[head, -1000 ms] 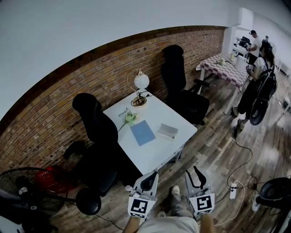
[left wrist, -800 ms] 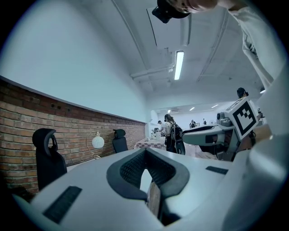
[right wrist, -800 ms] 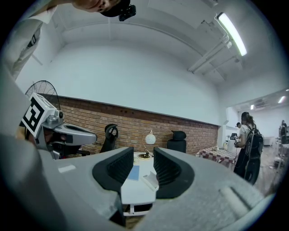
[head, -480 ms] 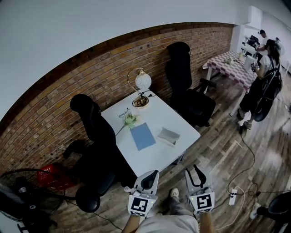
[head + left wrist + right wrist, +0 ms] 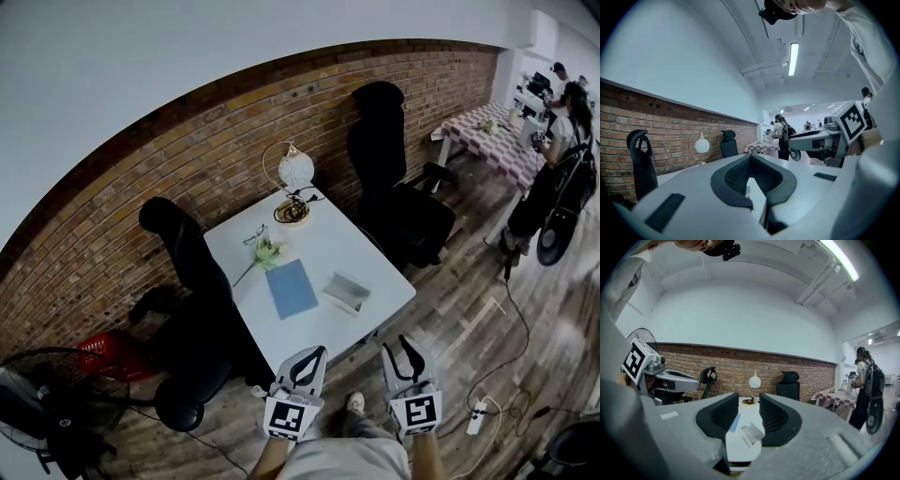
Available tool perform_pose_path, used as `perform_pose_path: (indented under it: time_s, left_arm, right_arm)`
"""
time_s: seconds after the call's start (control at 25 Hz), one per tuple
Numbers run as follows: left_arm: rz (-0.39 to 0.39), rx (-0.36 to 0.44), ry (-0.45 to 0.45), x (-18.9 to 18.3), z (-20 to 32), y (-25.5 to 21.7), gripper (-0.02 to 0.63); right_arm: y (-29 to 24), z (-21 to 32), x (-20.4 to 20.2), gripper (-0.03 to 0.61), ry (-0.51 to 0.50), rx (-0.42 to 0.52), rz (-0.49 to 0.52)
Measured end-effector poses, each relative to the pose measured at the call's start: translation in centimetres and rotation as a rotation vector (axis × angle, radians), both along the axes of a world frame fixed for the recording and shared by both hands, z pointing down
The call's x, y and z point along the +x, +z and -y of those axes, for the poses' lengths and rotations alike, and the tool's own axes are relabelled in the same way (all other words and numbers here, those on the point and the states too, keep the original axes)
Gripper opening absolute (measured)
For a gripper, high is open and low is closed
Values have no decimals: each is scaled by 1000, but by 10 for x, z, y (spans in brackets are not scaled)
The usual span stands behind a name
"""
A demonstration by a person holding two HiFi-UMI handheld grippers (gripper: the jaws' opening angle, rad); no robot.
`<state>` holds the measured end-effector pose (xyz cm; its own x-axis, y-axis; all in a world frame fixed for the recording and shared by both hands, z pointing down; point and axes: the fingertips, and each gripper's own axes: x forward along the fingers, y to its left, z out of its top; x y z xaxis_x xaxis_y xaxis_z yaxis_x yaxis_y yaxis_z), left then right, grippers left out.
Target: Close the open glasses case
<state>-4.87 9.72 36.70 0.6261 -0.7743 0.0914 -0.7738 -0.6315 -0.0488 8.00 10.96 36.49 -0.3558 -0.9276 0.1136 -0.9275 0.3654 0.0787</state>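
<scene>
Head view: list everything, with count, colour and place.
Table: one, white, by brick wall.
Glasses case: one, grey, open, table's right.
Notebook: one, blue, table's middle.
Flower: one, white, beside notebook.
Lamp: one, white globe, table's far end.
Office chairs: two, black, flanking table.
Fan: one, black, bottom left.
Basket: one, red, near fan.
People: two, dark-and-white clothes, far right.
Left gripper: one, white, shut, bottom centre.
Right gripper: one, white, open, bottom centre.

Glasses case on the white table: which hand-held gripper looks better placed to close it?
Right, likely. The glasses case lies toward the right side of the table, and the right hand-held gripper, jaws apart, frames it in its own view.
</scene>
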Motion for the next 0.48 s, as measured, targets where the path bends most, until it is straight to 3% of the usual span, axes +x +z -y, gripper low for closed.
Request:
perform_pose_path:
  time_s: [0.48]
  left_arm:
    - [38, -39, -86, 33, 64, 19, 3]
  right_arm:
    - [21, 71, 36, 123, -85, -54, 21]
